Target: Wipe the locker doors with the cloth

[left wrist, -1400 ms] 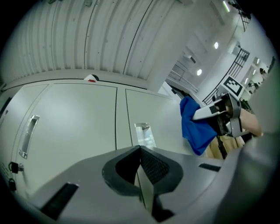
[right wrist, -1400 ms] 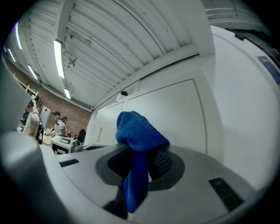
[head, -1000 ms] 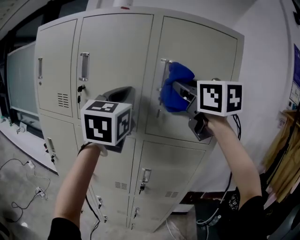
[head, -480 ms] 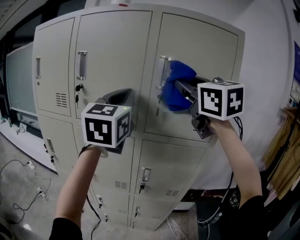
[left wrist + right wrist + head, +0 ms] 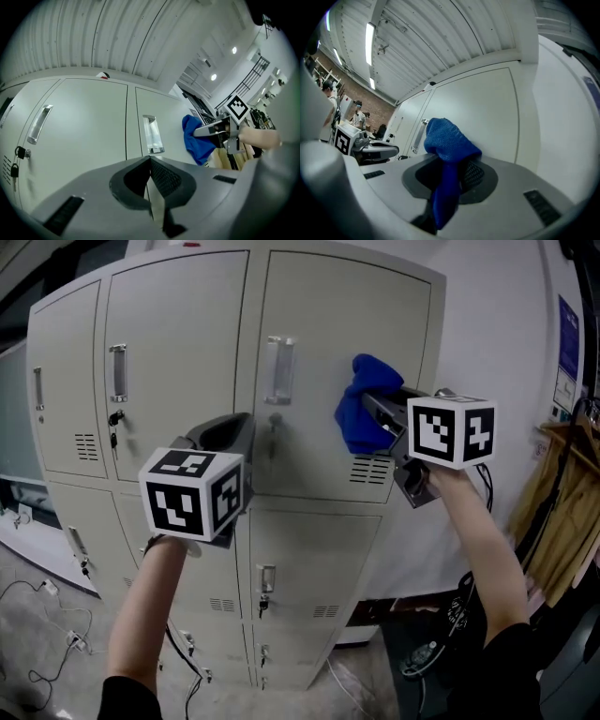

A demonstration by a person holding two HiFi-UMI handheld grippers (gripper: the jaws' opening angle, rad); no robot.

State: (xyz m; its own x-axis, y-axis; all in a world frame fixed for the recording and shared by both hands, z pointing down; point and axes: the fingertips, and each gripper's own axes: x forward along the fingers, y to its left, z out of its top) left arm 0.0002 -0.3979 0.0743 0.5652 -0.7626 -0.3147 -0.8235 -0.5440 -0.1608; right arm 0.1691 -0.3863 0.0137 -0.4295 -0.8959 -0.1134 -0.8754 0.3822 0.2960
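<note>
A blue cloth (image 5: pixel 362 414) is pressed against the upper right locker door (image 5: pixel 328 324), to the right of its metal handle (image 5: pixel 278 369) and just above a vent (image 5: pixel 371 471). My right gripper (image 5: pixel 378 415) is shut on the cloth (image 5: pixel 448 146), which bunches out past the jaws. My left gripper (image 5: pixel 228 432) hovers in front of the seam between two doors, shut with nothing in it. In the left gripper view the cloth (image 5: pixel 197 140) and the right gripper (image 5: pixel 212 131) show right of the handle (image 5: pixel 151 135).
The beige locker bank (image 5: pixel 178 343) has more doors below and to the left, with handles and a hanging padlock (image 5: pixel 114 419). Cables (image 5: pixel 37 610) lie on the floor at the left. Wooden items (image 5: pixel 565 512) lean at the right wall. People (image 5: pixel 358 114) stand far off.
The right gripper has carried the cloth rightwards across the upper right door, from beside the handle to above the vent. The left gripper has stayed shut in front of the lockers.
</note>
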